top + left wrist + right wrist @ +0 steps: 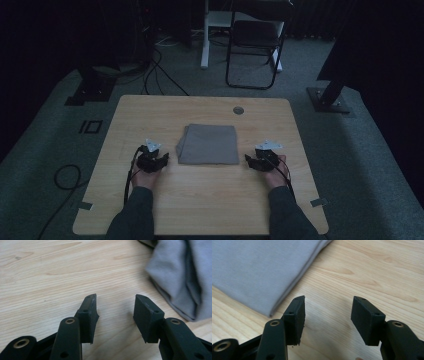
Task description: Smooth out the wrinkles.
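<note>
I'm looking down on a light wooden table (pixel 200 200) in a dim room, where a folded grey cloth (pixel 208 144) is lying mid-table between my tools. My left gripper (pixel 162 161) is sitting just off its left edge, jaws apart and holding nothing; my right gripper (pixel 248 161) is flanking its right edge, likewise open and empty. Both are sitting about equally near, pointing inward at the cloth.

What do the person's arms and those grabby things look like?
Each gripper is black, the left gripper and the right gripper alike, with a pale grey three-cornered plate on top and a thin dark cable trailing back along the arm. Up close, the fingers are flat black blocks on arms with brass-coloured rings. The person wears dark long sleeves.
</note>
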Available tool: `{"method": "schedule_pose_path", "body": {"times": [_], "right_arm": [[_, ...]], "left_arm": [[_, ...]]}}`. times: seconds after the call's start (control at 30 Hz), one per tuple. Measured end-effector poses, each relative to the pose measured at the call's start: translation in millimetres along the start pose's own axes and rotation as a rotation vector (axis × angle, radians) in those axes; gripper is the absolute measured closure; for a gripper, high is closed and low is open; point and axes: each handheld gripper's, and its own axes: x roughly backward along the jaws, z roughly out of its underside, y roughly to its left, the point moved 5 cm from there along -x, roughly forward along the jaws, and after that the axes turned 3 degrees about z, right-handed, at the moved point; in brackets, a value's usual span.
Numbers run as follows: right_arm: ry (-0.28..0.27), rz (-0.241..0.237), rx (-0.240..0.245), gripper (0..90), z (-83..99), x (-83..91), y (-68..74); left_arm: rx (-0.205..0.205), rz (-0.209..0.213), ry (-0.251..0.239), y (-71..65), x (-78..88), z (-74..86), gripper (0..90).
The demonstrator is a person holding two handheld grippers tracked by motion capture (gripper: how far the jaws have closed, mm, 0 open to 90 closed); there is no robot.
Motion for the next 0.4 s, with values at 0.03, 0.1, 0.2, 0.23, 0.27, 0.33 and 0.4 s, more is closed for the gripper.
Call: {"method": "schedule_pose_path", "body": {"times": [0.03, 0.1, 0.2, 0.23, 0.27, 0.33, 0.4], "right_arm": [[0.001, 0.001, -0.003, 45.3, 0.5, 0.2, -1.6], [0.003, 0.005, -0.012, 45.4, 1.6, 0.3, -4.3], [0.007, 0.009, -0.019, 45.3, 3.1, -0.1, -6.5], [0.007, 0.01, -0.018, 45.2, 3.3, -0.2, -7.1], [0.008, 0.01, -0.019, 45.1, 3.5, -0.4, -7.3], [0.008, 0.011, -0.022, 45.0, 3.5, -0.6, -7.9], [0.01, 0.012, -0.025, 44.9, 3.8, -0.7, -8.8]], "left_arm": [[0.014, 0.004, -0.001, 1.4, -0.3, 0.1, 52.9], [0.016, 0.0, -0.002, 2.3, -0.6, -0.1, 52.2], [0.013, 0.001, -0.003, 1.6, -1.1, -0.3, 51.3], [0.014, 0.001, -0.003, 1.7, -1.1, -0.3, 51.2], [0.015, 0.001, -0.002, 1.8, -1.1, -0.3, 51.0], [0.014, 0.0, -0.002, 1.7, -1.3, -0.5, 50.7], [0.015, 0.001, -0.002, 1.6, -1.4, -0.5, 50.4]]}}
